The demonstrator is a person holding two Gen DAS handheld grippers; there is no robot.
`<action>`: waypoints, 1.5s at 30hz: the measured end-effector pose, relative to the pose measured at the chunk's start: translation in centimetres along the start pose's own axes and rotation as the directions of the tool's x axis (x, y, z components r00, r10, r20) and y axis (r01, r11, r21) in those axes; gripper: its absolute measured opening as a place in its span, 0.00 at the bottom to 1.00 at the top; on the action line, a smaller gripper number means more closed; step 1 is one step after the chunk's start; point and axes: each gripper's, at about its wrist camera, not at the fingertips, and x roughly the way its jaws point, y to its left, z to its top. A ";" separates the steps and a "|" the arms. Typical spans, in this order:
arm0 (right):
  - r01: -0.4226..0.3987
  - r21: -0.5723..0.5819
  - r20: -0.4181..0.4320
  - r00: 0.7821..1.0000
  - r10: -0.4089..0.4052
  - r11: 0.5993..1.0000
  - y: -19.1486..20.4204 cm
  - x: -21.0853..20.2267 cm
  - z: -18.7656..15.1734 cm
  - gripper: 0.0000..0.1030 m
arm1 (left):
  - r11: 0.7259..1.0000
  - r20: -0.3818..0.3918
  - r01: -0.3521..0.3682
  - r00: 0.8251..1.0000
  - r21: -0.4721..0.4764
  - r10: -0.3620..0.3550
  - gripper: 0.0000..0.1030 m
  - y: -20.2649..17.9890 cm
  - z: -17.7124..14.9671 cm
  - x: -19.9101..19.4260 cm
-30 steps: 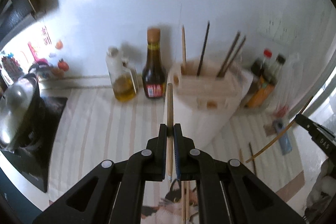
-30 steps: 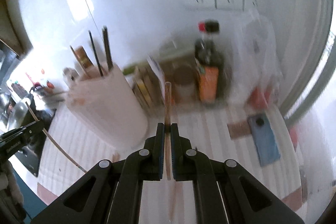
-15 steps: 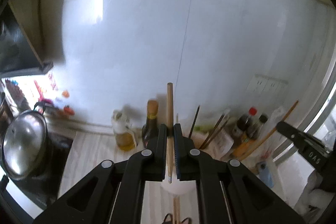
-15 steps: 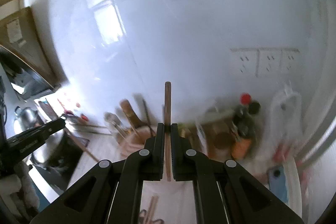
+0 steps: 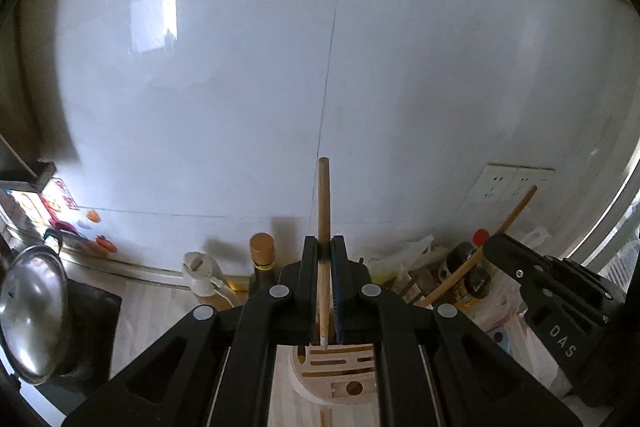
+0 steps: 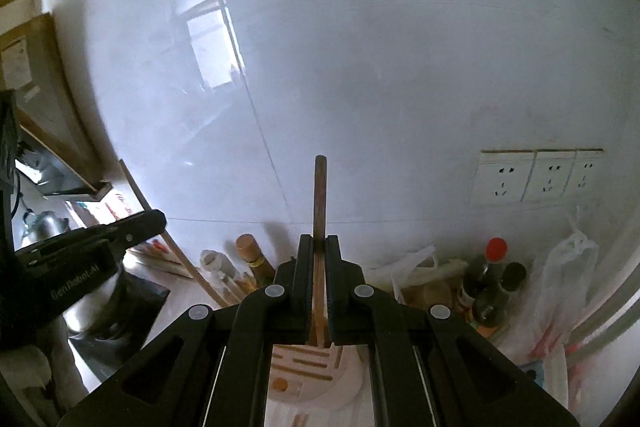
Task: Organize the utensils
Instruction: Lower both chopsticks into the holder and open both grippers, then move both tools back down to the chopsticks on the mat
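Now I've got both hand-held grippers, left [image 5: 325, 247] & right [image 6: 320, 245], lifted off the bench, each clamped on a chopstick [image 5: 324, 227] above the holder [image 5: 336, 375], so dropping in's next.

We see a pale counter [image 5: 160, 311]; on it the utensil holder [image 5: 332, 375], with bottles [image 5: 262, 259] behind it by the wall.

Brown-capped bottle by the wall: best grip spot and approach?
Grip the bottle at its narrow neck just under the cap, coming from the front at counter level. It stands upright, the wall blocks the back, a white-capped bottle crowds one side, and only the neck is slim enough.
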 end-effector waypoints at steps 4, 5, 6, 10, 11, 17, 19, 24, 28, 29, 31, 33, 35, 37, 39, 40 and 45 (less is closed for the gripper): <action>0.013 0.020 -0.024 1.000 -0.012 1.000 -0.4 2.8 0.1 0.05 | 1.000 -0.007 -0.001 1.000 -0.007 0.001 0.04 0.2 0.3 1.9; 0.013 0.025 -0.030 0.999 -0.013 1.000 -0.4 3.4 0.1 0.05 | 1.000 -0.010 0.005 1.000 -0.015 -0.005 0.04 0.2 0.7 2.1; 0.017 0.033 -0.044 0.999 -0.015 0.999 -0.5 4.2 0.0 0.05 | 1.000 -0.015 0.009 1.000 -0.018 -0.009 0.04 0.2 0.9 2.4; 0.018 0.041 -0.073 0.997 -0.015 0.999 -0.5 6.2 -0.3 0.05 | 1.000 -0.024 0.017 1.000 -0.007 -0.017 0.04 -0.1 1.3 3.4; 0.018 0.043 -0.075 0.997 -0.015 0.999 -0.6 6.5 -0.3 0.05 | 1.000 -0.027 0.017 0.999 -0.006 -0.017 0.04 -0.2 1.4 3.7; 0.012 0.057 -0.087 0.996 -0.007 0.998 -0.8 8.1 -0.4 0.05 | 1.000 -0.039 0.018 0.999 0.020 -0.017 0.04 -0.7 1.8 5.1; 0.014 0.055 -0.094 0.996 -0.009 0.998 -0.8 8.6 -0.4 0.05 | 1.000 -0.056 0.019 0.998 0.020 -0.018 0.04 -0.5 1.7 5.8; -0.015 0.060 -0.149 0.989 0.023 0.998 -0.9 9.9 -0.7 0.06 | 0.999 -0.105 0.031 0.994 -0.014 -0.032 0.06 0.4 1.2 6.8; -0.037 0.080 -0.194 0.980 0.052 0.996 -1.1 10.7 -1.1 0.08 | 0.999 -0.099 0.002 0.995 -0.044 -0.006 0.28 1.3 1.2 5.9; -0.044 0.089 -0.196 0.979 0.061 0.995 -1.2 10.6 -1.1 0.14 | 0.999 -0.089 -0.009 0.996 -0.049 0.005 0.38 1.4 1.2 5.6; -0.046 0.101 -0.187 0.980 0.064 0.994 -1.6 10.0 -1.2 0.32 | 0.997 -0.052 -0.033 0.998 -0.067 0.030 0.79 2.0 1.1 4.4; -0.049 0.106 -0.172 0.983 0.067 0.993 -1.9 8.9 -1.3 0.41 | 0.996 -0.016 -0.058 0.998 -0.068 0.057 0.81 2.4 0.7 3.1; -0.042 0.106 -0.150 0.987 0.058 0.993 -2.2 7.4 -1.4 0.45 | 0.995 -0.011 -0.080 0.997 -0.064 0.079 0.85 2.8 -0.1 2.2; -0.025 0.120 -0.135 0.990 0.041 0.992 -2.9 5.7 -1.8 0.57 | 0.994 -0.006 -0.093 0.996 -0.058 0.093 1.00 3.2 -1.5 1.4; -0.001 0.131 -0.122 0.992 0.017 0.991 -3.9 4.0 -2.5 0.70 | 0.991 -0.009 -0.121 0.993 -0.060 0.121 1.00 3.6 -3.1 1.0; 0.017 0.132 -0.115 0.993 -0.001 0.991 -4.3 3.2 -2.9 0.71 | 0.989 -0.024 -0.134 0.991 -0.057 0.133 1.00 3.7 -4.1 0.9; 0.068 0.160 -0.107 0.993 -0.052 0.985 -7.0 0.1 -6.3 0.90 | 0.987 -0.108 -0.154 0.983 -0.051 0.147 1.00 3.2 -9.3 1.7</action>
